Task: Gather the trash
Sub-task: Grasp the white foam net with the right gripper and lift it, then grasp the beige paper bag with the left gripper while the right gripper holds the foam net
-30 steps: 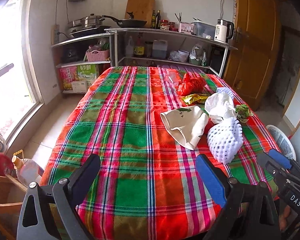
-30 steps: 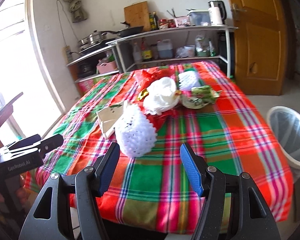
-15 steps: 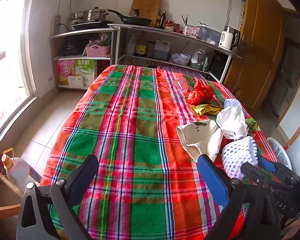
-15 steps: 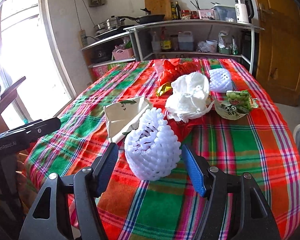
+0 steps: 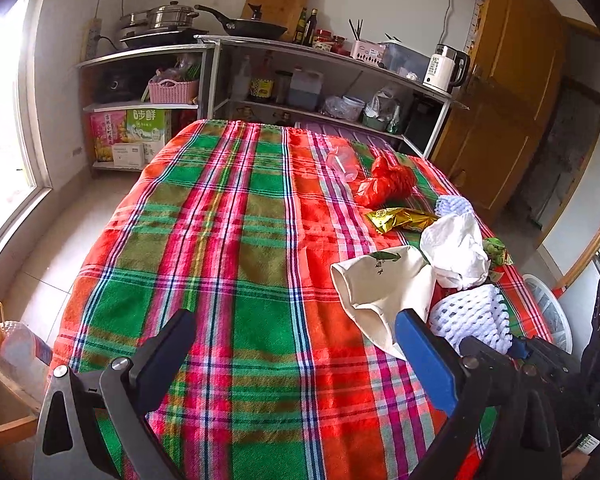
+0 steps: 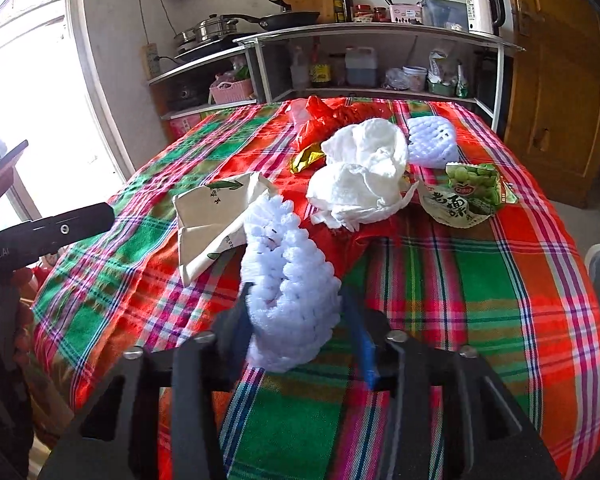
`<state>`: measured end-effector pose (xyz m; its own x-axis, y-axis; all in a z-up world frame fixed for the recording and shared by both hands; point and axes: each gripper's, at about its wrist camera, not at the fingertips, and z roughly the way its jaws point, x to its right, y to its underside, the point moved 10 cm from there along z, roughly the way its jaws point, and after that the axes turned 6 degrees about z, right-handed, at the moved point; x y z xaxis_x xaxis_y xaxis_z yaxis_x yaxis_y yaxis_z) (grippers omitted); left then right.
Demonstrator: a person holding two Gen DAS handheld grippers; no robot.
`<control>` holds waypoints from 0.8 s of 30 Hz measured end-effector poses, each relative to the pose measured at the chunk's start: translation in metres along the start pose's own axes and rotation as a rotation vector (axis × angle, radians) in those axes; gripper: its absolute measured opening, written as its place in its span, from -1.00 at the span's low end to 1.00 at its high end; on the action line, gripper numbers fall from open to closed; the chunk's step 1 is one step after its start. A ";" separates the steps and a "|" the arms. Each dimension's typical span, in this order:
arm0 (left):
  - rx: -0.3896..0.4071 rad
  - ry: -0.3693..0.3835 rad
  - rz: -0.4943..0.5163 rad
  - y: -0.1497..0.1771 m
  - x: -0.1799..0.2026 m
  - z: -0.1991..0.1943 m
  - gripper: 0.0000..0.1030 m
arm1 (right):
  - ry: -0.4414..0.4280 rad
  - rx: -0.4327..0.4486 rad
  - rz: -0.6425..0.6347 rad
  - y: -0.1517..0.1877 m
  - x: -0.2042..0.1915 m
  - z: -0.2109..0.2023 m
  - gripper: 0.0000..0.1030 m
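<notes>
Trash lies on the right half of a plaid-covered table (image 5: pixel 228 264). My right gripper (image 6: pixel 300 312) is shut on a white foam fruit net (image 6: pixel 288 280), squeezed between its fingers; the net also shows in the left wrist view (image 5: pixel 470 316). Behind it lie a cream paper bag (image 6: pixel 208 216), crumpled white paper (image 6: pixel 360 176), a green snack wrapper (image 6: pixel 466 196), a second foam net (image 6: pixel 432 144), a gold wrapper (image 6: pixel 306 158) and a red plastic bag (image 6: pixel 324 120). My left gripper (image 5: pixel 296 344) is open and empty over the table's near part.
A white trash bin (image 5: pixel 550 312) stands on the floor off the table's right edge. A clear plastic cup (image 5: pixel 340 162) lies near the red bag. Kitchen shelves (image 5: pixel 300 80) stand behind the table, a wooden door (image 5: pixel 512 92) at right, a window at left.
My right gripper moved forward around the near foam net and closed on it, squashing it. My left gripper stayed open and shifted slightly forward over the table.
</notes>
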<state>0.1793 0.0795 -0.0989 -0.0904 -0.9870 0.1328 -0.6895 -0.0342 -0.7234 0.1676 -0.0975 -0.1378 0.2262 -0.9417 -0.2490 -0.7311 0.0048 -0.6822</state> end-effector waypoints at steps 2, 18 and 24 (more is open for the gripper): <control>-0.006 0.011 0.006 -0.001 0.004 0.006 0.95 | -0.011 -0.003 0.006 0.000 0.001 0.001 -0.45; -0.028 0.059 0.118 -0.027 0.030 0.047 0.95 | -0.013 0.049 0.084 -0.009 0.032 -0.035 -0.65; -0.010 0.082 0.271 -0.035 0.061 0.057 0.95 | 0.001 0.050 0.088 -0.009 0.036 -0.036 -0.64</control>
<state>0.2385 0.0117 -0.1038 -0.3296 -0.9441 -0.0099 -0.6392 0.2308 -0.7336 0.1591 -0.1434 -0.1162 0.1619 -0.9373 -0.3085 -0.7149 0.1040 -0.6914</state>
